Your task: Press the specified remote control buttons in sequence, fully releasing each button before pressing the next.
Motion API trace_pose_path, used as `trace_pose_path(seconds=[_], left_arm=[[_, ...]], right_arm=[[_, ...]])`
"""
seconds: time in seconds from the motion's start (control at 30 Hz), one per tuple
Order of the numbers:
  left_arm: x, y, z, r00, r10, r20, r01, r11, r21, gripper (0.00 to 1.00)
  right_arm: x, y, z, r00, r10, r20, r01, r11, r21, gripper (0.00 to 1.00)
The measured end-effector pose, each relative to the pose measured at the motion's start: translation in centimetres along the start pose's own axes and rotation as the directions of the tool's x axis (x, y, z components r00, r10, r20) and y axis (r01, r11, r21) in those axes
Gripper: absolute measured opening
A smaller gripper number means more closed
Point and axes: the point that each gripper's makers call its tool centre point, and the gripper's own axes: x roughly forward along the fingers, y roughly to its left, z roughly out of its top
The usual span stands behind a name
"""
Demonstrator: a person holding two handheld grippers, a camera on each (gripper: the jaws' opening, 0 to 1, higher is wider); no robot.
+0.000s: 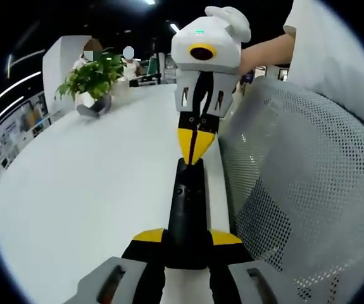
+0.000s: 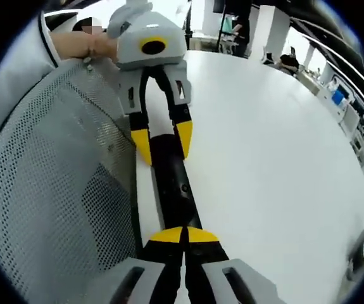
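My left gripper (image 1: 188, 239) has its fingers clamped around the near end of the black remote (image 1: 188, 202) on the white table (image 1: 74, 202). Farther along, my right gripper (image 1: 195, 152), fingers together, touches its far end. I judge a press underway; next I lift clear.

white grippers (image 1: 188, 250), yellow-tipped jaws

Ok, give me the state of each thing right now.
Remote: flat on the table, lengthwise between the grippers.
Left gripper: jaws clamped on the remote's end.
Right gripper: jaws shut, tips on the remote's other end.
Plant: upright, far side.
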Motion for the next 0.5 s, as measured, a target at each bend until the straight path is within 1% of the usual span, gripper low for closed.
trace_pose_path(seconds=[0.07, 0.1, 0.13, 0.17, 0.23, 0.3, 0.33, 0.37, 0.4, 0.5], left_arm=[[0.0, 0.0, 0.0, 1.0, 0.002, 0.002, -0.002, 1.0, -0.004, 0.24], [0.0, 0.0, 0.0, 1.0, 0.002, 0.003, -0.002, 1.0, -0.004, 0.24], [0.0, 0.0, 0.0, 1.0, 0.002, 0.003, -0.002, 1.0, -0.004, 0.24], [0.0, 0.0, 0.0, 1.0, 0.002, 0.002, -0.002, 1.0, -0.004, 0.24], [0.0, 0.0, 0.0, 1.0, 0.002, 0.002, -0.002, 1.0, -0.003, 0.24], [0.0, 0.0, 0.0, 1.0, 0.001, 0.002, -0.001, 1.0, -0.003, 0.24], [0.0, 0.0, 0.0, 1.0, 0.001, 0.002, -0.001, 1.0, -0.003, 0.24], [0.0, 0.0, 0.0, 1.0, 0.001, 0.002, -0.001, 1.0, -0.003, 0.24], [0.0, 0.0, 0.0, 1.0, 0.001, 0.002, -0.001, 1.0, -0.003, 0.24], [0.0, 0.0, 0.0, 1.0, 0.001, 0.002, -0.001, 1.0, -0.004, 0.24]], right_arm=[[-0.1, 0.0, 0.2, 1.0, -0.029, 0.01, 0.029, 0.999, -0.03, 0.0], [0.0, 0.3, 0.4, 0.999, -0.034, 0.002, 0.034, 0.997, -0.071, 0.0], [0.0, 0.6, 0.7, 1.0, -0.03, 0.006, 0.031, 0.996, -0.088, 0.0], [0.1, 0.8, 1.1, 0.999, -0.029, 0.017, 0.031, 0.996, -0.087, 0.0], [0.4, 0.7, 1.2, 1.0, -0.023, 0.007, 0.023, 0.996, -0.092, 0.0], [0.6, 0.4, 1.2, 1.0, -0.03, -0.002, 0.03, 0.994, -0.108, 0.0], [0.8, 0.5, 0.8, 1.0, -0.016, -0.022, 0.013, 0.994, -0.109, 0.0], [0.7, 0.4, 1.0, 1.0, -0.023, -0.007, 0.022, 0.992, -0.122, 0.0], [0.6, 0.5, 0.9, 1.0, -0.016, -0.018, 0.014, 0.992, -0.122, 0.0], [0.7, 0.5, 0.9, 0.999, -0.017, -0.034, 0.011, 0.984, -0.177, 0.0]])
